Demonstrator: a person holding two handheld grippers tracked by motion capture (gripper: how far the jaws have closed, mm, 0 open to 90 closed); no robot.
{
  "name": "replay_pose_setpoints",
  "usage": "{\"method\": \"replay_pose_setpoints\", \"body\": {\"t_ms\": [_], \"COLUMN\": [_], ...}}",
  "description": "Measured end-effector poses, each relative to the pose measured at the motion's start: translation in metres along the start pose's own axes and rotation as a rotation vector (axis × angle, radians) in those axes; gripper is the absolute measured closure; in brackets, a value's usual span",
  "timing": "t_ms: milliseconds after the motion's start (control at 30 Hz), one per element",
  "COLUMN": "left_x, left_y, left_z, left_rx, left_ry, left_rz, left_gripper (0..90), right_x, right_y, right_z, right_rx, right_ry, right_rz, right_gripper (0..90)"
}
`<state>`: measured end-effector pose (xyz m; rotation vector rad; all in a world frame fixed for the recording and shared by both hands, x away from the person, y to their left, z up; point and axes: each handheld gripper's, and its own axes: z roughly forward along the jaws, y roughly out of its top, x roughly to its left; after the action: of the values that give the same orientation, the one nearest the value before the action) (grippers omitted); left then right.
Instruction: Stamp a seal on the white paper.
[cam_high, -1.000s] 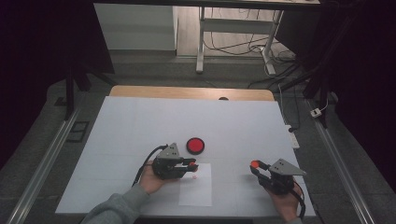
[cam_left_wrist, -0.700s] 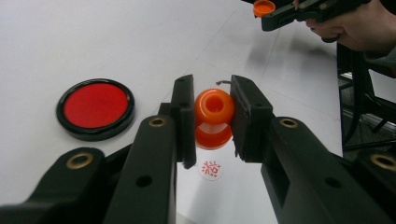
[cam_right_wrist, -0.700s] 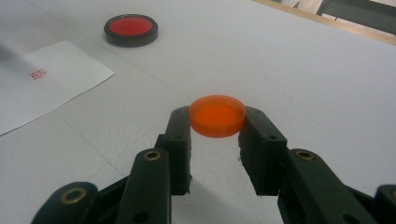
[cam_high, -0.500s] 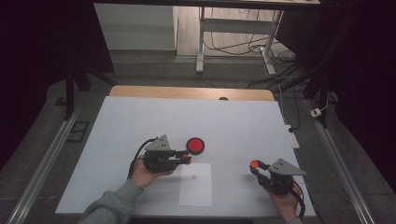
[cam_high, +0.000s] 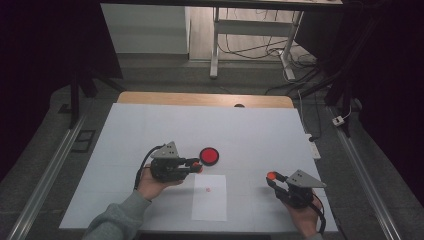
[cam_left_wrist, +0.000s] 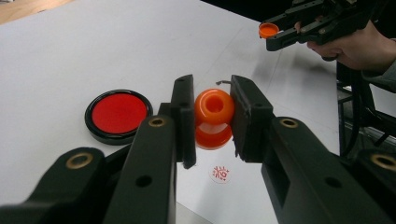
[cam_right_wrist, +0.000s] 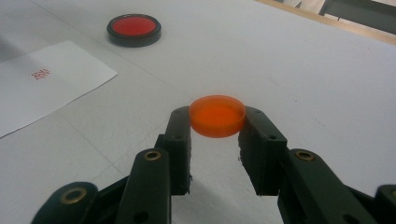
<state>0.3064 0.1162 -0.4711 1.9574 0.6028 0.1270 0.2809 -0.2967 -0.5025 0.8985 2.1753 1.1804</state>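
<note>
Left hand-held gripper (cam_high: 198, 165) with orange stamp (cam_left_wrist: 214, 118) moved off the paper sheet (cam_high: 210, 197), now beside ink pad (cam_high: 209, 156).

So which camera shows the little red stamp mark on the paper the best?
The left gripper view: the stamp mark sits close below the jaws, its red pattern large. In the right gripper view the mark is smaller and far off on the paper. In the high view it is a tiny red dot.

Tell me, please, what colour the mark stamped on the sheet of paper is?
Red; the mark on the paper shows best in the left gripper view.
</note>
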Motion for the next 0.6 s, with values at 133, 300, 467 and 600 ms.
{"method": "replay_pose_setpoints", "body": {"t_ms": [133, 300, 467, 600], "left_x": [0.0008, 0.0032, 0.0035, 0.0021], "left_y": [0.0000, 0.0009, 0.0041, 0.0077], "left_z": [0.0006, 0.0010, 0.0011, 0.0023], "left_rx": [0.001, -0.003, -0.012, -0.020], "left_ry": [0.002, 0.003, 0.002, -0.001], "left_rz": [-0.002, -0.014, -0.013, -0.013], "left_gripper": [71.9, 71.9, 71.8, 71.9], "right_x": [0.0004, 0.0009, 0.0035, 0.0051], "right_y": [0.0000, 0.0004, 0.0021, 0.0033], "right_z": [0.0007, 0.0019, 0.0033, 0.0050], "right_rx": [0.000, -0.002, -0.006, -0.004], "right_ry": [0.004, 0.008, 0.016, 0.022], "right_rz": [0.000, 0.002, -0.003, -0.004], "right_gripper": [63.9, 63.9, 63.9, 63.9]}}
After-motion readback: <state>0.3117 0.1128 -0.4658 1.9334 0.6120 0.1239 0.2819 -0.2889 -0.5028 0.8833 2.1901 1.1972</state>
